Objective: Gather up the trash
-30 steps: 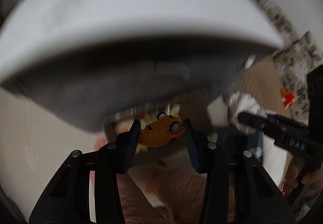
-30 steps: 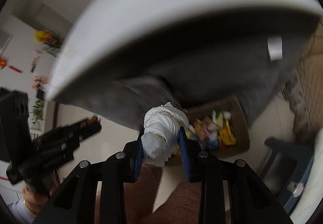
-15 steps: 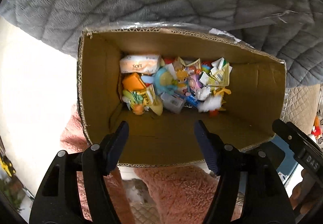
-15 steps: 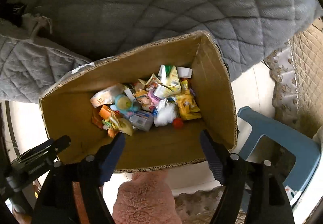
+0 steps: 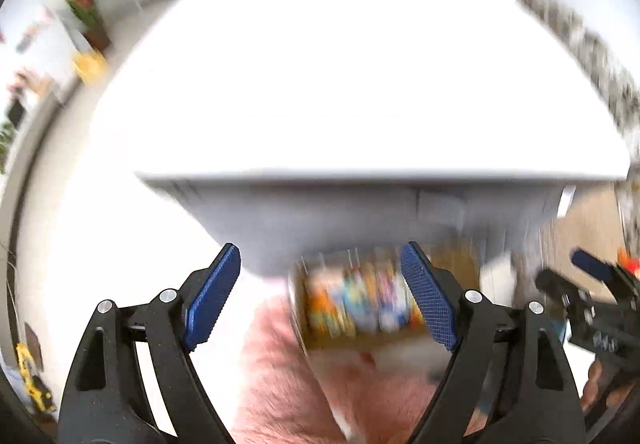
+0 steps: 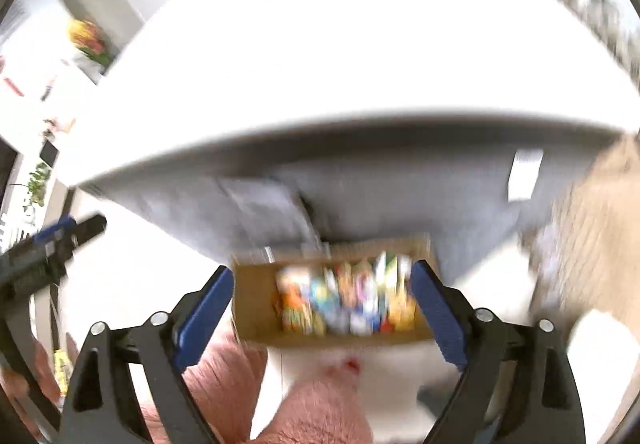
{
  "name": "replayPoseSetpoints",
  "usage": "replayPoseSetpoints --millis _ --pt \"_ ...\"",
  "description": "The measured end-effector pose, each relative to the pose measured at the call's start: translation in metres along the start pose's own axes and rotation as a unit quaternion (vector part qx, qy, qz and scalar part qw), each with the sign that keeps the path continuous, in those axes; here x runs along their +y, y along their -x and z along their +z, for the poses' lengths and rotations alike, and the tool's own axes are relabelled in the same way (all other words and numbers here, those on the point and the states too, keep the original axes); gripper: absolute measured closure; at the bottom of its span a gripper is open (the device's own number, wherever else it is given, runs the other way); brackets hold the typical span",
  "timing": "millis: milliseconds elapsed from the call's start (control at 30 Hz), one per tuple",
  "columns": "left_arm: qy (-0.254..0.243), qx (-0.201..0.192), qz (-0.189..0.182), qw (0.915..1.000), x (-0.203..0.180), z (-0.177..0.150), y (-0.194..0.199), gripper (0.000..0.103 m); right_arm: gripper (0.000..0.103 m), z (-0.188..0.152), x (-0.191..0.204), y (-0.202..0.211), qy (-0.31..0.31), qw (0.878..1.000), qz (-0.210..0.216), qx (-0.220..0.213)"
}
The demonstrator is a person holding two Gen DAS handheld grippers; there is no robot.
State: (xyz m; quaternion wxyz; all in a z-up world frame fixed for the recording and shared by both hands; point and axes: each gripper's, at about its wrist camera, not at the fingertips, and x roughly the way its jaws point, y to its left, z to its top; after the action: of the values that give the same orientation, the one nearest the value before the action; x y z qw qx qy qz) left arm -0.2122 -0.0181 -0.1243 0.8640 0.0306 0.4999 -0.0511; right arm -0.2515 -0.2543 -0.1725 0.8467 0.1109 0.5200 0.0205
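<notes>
A cardboard box (image 6: 256, 304) full of colourful trash (image 6: 344, 300) sits on the floor below the table edge. It shows blurred in the left wrist view (image 5: 452, 256) too, with its trash (image 5: 360, 296). My left gripper (image 5: 322, 292) is open and empty above the box. My right gripper (image 6: 322, 304) is open and empty, its jaws framing the box. The right gripper also shows at the right of the left wrist view (image 5: 588, 276), and the left gripper at the left of the right wrist view (image 6: 60, 240).
A white table (image 5: 340, 76) with a grey quilted cover (image 6: 380, 196) hanging from it fills the upper half of both views. Pink fluffy sleeves (image 5: 288, 376) lie below the grippers. A beige patterned cushion (image 6: 596, 212) is at the right. Both views are motion-blurred.
A second ago the left gripper held an orange toy car and the right a white paper wad. Both opened over the box, and both have since tilted up toward the table.
</notes>
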Motion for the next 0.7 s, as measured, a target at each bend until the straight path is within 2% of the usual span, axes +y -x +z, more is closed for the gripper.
replayPoseSetpoints --millis 67,133,233,333,467,600,633,700 --pt "0.011 -0.058 0.019 0.9981 0.007 0.033 0.045 0.023 0.006 0.026 0.015 0.04 0.017 0.998 0.002 -0.055" --pt "0.02 -0.1 0.014 0.9947 0.009 0.057 0.078 0.023 0.006 0.052 0.03 0.077 0.026 0.994 0.014 -0.107" --pt "0.02 -0.14 -0.003 0.9899 0.011 0.092 0.114 0.023 0.006 0.088 0.051 0.124 0.031 0.984 0.024 -0.172" --pt "0.011 -0.178 0.001 0.984 0.01 0.117 0.141 0.022 0.006 0.118 0.07 0.158 0.029 0.974 0.017 -0.225" --pt "0.013 -0.204 -0.019 0.9787 0.021 0.149 0.168 0.022 0.006 0.146 0.083 0.183 0.017 0.965 0.009 -0.263" --pt "0.006 -0.24 -0.01 0.9708 0.027 0.173 0.19 0.022 0.006 0.165 0.095 0.197 0.02 0.957 0.004 -0.29" --pt "0.006 -0.249 -0.009 0.9685 0.031 0.178 0.191 0.014 0.006 0.169 0.096 0.197 0.021 0.956 0.005 -0.292" --pt "0.008 -0.257 -0.012 0.9663 0.035 0.186 0.194 0.012 0.006 0.178 0.103 0.196 0.022 0.955 0.007 -0.295"
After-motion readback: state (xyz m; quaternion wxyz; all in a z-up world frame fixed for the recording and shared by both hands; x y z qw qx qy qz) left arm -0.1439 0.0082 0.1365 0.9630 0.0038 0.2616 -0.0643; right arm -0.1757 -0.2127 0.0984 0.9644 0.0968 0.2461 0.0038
